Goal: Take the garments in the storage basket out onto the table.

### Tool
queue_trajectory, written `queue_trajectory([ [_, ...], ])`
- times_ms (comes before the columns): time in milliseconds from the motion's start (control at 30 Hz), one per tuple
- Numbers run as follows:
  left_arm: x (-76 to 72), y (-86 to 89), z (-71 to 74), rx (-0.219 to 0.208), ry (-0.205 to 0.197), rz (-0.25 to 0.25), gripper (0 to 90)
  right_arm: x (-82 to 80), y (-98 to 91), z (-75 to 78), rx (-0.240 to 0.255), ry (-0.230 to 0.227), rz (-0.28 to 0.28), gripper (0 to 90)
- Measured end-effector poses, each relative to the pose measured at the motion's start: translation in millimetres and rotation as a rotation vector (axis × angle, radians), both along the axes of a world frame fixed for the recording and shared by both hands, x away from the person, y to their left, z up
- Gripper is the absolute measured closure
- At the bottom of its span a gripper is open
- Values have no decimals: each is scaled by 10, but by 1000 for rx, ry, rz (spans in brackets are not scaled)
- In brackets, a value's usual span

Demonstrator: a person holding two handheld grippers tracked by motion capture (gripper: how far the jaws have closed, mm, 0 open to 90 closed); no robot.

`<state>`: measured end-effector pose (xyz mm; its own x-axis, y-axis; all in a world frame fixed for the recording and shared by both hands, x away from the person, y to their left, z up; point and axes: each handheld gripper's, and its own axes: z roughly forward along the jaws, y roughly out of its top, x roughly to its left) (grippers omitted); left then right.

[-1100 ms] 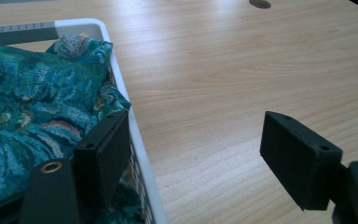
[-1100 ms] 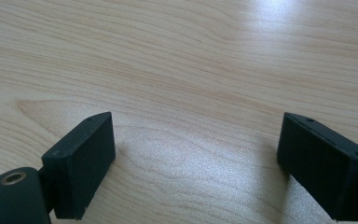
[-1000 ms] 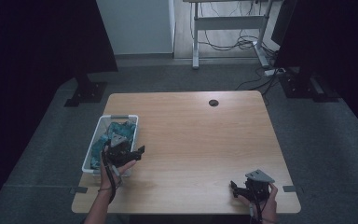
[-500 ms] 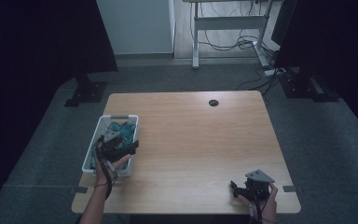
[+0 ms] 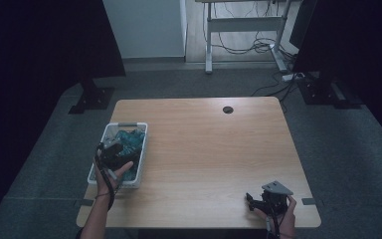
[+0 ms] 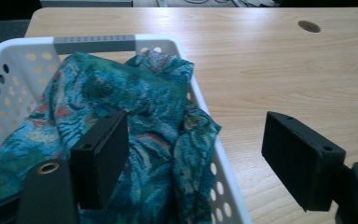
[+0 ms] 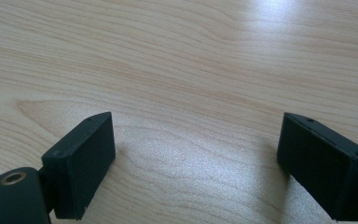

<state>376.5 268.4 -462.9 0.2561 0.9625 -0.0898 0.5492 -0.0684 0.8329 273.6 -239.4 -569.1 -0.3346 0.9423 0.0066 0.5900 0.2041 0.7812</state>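
Left gripper [image 5: 115,155] over the basket, right gripper [image 5: 262,201] parked on bare table.

White perforated laundry basket [image 5: 138,160] sits at the table's 8 o'clock edge, stuffed with a teal patterned cloth [image 5: 129,139]. Left gripper hangs above the basket's near end, jaws spread wide: in the left gripper view [image 6: 193,154] one jaw is over the cloth [image 6: 135,116], the other out past the basket wall [image 6: 223,179] above bare wood, nothing pinched. Can't tell if the jaw touches the cloth. Wooden table [image 5: 214,149] is plain through the middle, with a round cable hole [image 5: 228,109] at 12 o'clock. Right gripper sits at 5 o'clock near the front edge, well apart from the basket, grey plate on top; right gripper view [image 7: 193,158] has its jaws spread wide too, just above the tabletop [image 7: 191,70], holding nothing.
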Motion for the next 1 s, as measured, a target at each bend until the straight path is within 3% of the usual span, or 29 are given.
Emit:
queue_trajectory([
  [200,61,57,24,-28,-3,18,231,2,0,0,0,0,-2,108],
  [567,153,103,26,13,-2,49,222,0,0,0,1,0,-6,108],
  [800,209,186,-63,42,32,77,206,1,0,0,1,0,-7,108],
  [1000,263,296,-127,25,68,98,203,1,-1,0,1,1,-6,108],
])
